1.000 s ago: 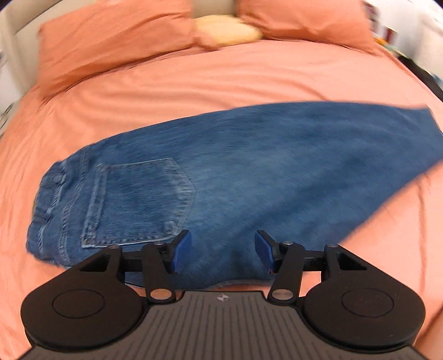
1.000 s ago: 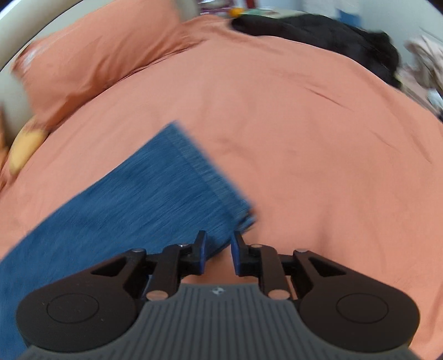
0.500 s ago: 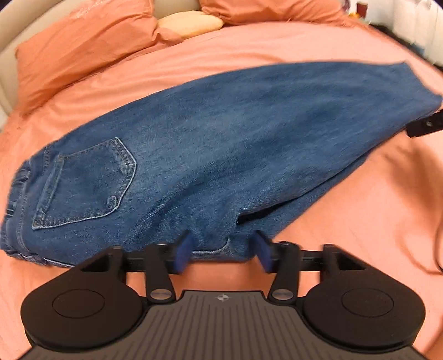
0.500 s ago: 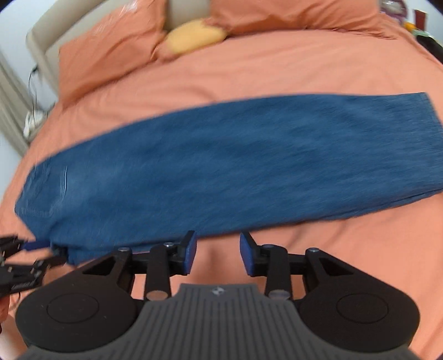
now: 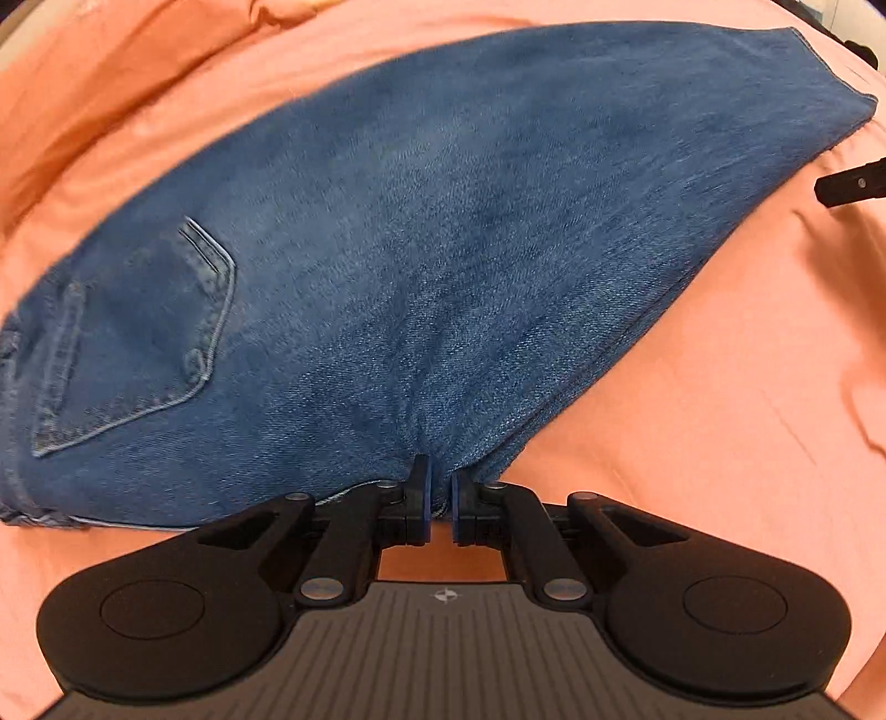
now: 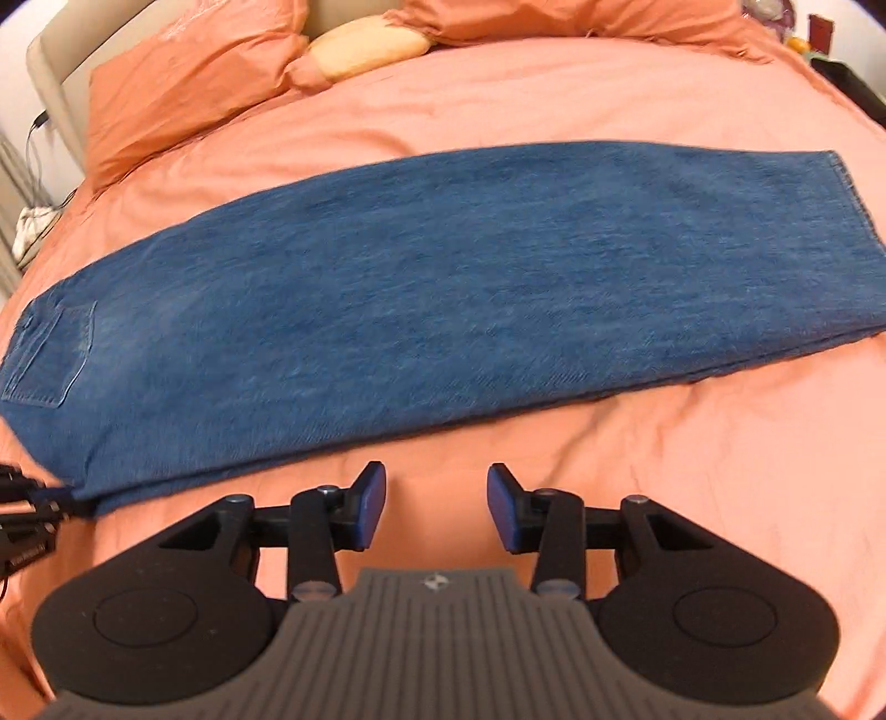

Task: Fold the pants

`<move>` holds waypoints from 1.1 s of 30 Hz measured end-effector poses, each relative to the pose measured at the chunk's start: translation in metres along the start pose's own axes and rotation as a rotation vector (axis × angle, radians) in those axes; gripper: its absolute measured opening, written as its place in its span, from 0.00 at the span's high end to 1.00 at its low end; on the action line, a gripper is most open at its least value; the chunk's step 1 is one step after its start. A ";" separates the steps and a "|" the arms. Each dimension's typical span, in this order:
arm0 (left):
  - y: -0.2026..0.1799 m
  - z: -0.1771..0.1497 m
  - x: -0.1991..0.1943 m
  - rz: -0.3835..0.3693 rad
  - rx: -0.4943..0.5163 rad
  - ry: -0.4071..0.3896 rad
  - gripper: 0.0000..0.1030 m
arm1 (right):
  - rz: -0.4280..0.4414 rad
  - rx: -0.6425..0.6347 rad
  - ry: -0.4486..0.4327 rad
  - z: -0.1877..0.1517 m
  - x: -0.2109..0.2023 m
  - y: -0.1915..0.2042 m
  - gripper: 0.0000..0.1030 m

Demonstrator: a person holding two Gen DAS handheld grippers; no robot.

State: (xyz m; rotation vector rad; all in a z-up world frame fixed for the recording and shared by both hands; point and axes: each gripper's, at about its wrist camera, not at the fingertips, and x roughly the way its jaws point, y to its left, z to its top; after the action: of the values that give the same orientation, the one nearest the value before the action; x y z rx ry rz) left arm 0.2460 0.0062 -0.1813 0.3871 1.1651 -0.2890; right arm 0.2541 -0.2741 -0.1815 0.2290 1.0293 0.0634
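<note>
1. A pair of blue jeans (image 6: 443,288) lies flat across an orange bedsheet (image 6: 692,471), folded lengthwise so one leg sits on the other, the waist end to the left and the hems (image 6: 853,221) to the right in the right wrist view
2. A back pocket (image 5: 138,343) faces up near the waist end, its stitched outline plain in the left wrist view
3. The left gripper (image 5: 440,498) points steeply down at the near edge of the jeans, at the crotch bulge beside the pocket; its blue pads (image 5: 422,498) are pressed almost together with a fold of denim pinched between them
4. The right gripper (image 6: 436,507) hovers over bare sheet just in front of the near long edge of the jeans, around the middle of the leg; its jaws are opening, with nothing but sheet seen between them and the denim apart from both pads
5. Two orange pillows (image 6: 188,83) and a yellow cushion (image 6: 365,44) sit at the head of the bed beyond the jeans
6. A pale headboard (image 6: 50,72) shows at the upper left corner of the right wrist view
</note>
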 end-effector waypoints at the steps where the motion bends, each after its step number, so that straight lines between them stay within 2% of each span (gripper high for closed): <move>1: 0.004 0.002 -0.001 -0.022 -0.009 0.008 0.93 | -0.001 0.000 -0.008 0.000 0.001 -0.001 0.63; 3: 0.018 0.004 -0.008 -0.098 -0.034 0.030 0.87 | 0.003 -0.003 -0.009 0.000 -0.001 -0.001 0.62; 4: 0.026 0.007 -0.012 -0.137 -0.039 0.047 0.77 | 0.003 -0.006 -0.006 0.001 -0.001 0.000 0.62; 5: 0.034 0.008 -0.018 -0.169 -0.047 0.062 0.76 | 0.005 -0.013 -0.005 0.002 -0.001 0.001 0.62; 7: 0.054 0.008 -0.036 -0.209 -0.064 0.038 0.71 | 0.018 -0.026 -0.014 0.008 0.000 0.005 0.62; 8: 0.065 0.007 -0.045 -0.210 -0.071 0.018 0.66 | 0.025 -0.033 -0.026 0.011 -0.001 0.008 0.62; 10: 0.095 0.006 -0.060 -0.190 -0.105 -0.017 0.60 | 0.038 -0.057 -0.058 0.019 0.000 0.016 0.62; 14: 0.166 0.005 -0.077 -0.073 -0.210 -0.048 0.59 | 0.036 -0.119 -0.084 0.037 0.009 0.037 0.62; 18: 0.231 0.004 -0.071 0.044 -0.319 -0.052 0.59 | 0.059 -0.146 -0.025 0.054 0.031 0.061 0.63; 20: 0.250 0.001 -0.061 0.073 -0.365 -0.060 0.60 | 0.095 -0.182 -0.004 0.055 0.039 0.081 0.63; 23: 0.267 -0.007 -0.043 0.109 -0.418 -0.064 0.68 | 0.189 -0.205 0.017 0.048 0.046 0.116 0.63; 24: 0.271 -0.008 -0.034 0.114 -0.428 -0.045 0.75 | 0.225 -0.216 0.024 0.044 0.047 0.129 0.63; 27: 0.277 -0.013 -0.016 0.125 -0.413 0.019 0.85 | 0.286 -0.275 0.033 0.030 0.051 0.163 0.64; 29: 0.275 -0.014 -0.004 0.173 -0.360 0.056 0.94 | 0.275 -0.317 0.048 0.017 0.057 0.180 0.68; 33: 0.274 -0.016 0.010 0.200 -0.319 0.079 0.94 | 0.204 -0.366 0.046 -0.011 0.066 0.188 0.69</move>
State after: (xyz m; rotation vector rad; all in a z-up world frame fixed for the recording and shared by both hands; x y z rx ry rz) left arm 0.3507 0.2593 -0.1560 0.2328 1.2157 0.0877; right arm 0.2890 -0.0786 -0.2019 -0.0020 1.0182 0.4397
